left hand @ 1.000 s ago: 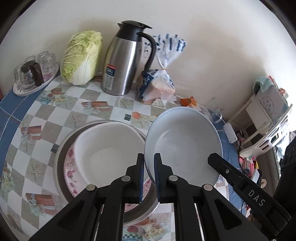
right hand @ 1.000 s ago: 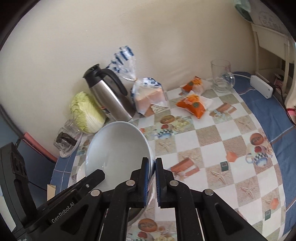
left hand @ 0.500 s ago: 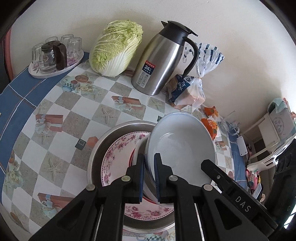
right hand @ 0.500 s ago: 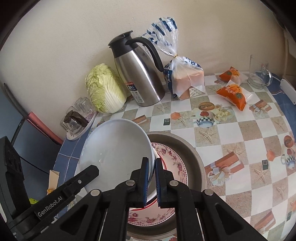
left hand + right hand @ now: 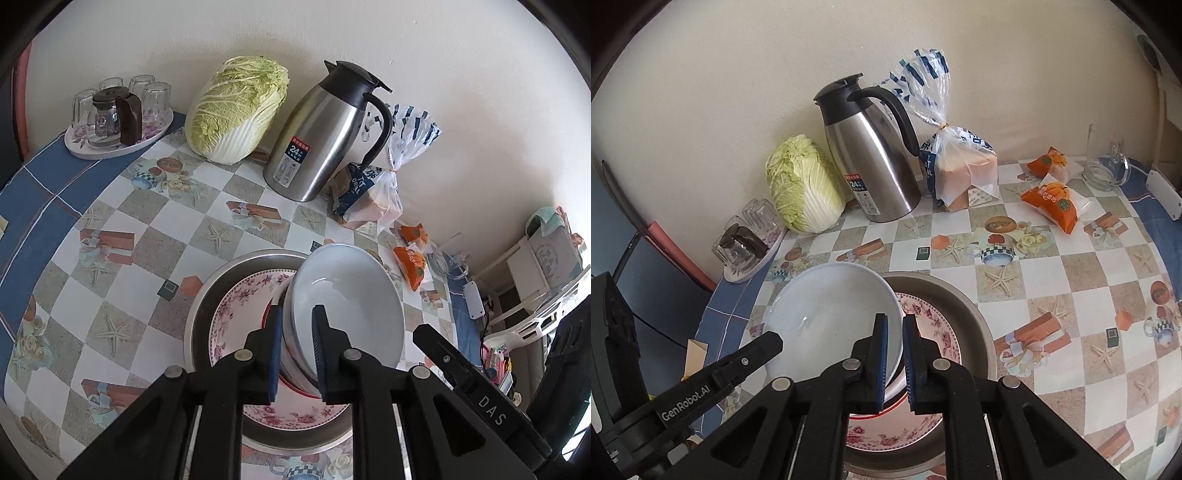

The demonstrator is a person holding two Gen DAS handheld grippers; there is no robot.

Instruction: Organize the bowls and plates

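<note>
A white bowl (image 5: 351, 306) sits nested in another white bowl on a pink floral plate (image 5: 240, 314), inside a round metal basin (image 5: 207, 295). My left gripper (image 5: 297, 350) straddles the bowl's left rim with its jaws slightly apart. My right gripper (image 5: 894, 354) straddles the right rim of the same bowl (image 5: 827, 317), jaws slightly apart too. The floral plate (image 5: 934, 332) and basin (image 5: 964, 306) lie below it.
A steel thermos jug (image 5: 325, 136), a napa cabbage (image 5: 236, 110) and a bagged bread loaf (image 5: 373, 195) stand by the wall. A tray of glasses (image 5: 118, 114) is at far left. Orange snack packs (image 5: 1052, 199) and a glass mug (image 5: 1104, 158) lie to the right.
Both grippers carried the white bowl over the basin and lowered it into the bowl there. Their jaws have since opened a little around its rim.
</note>
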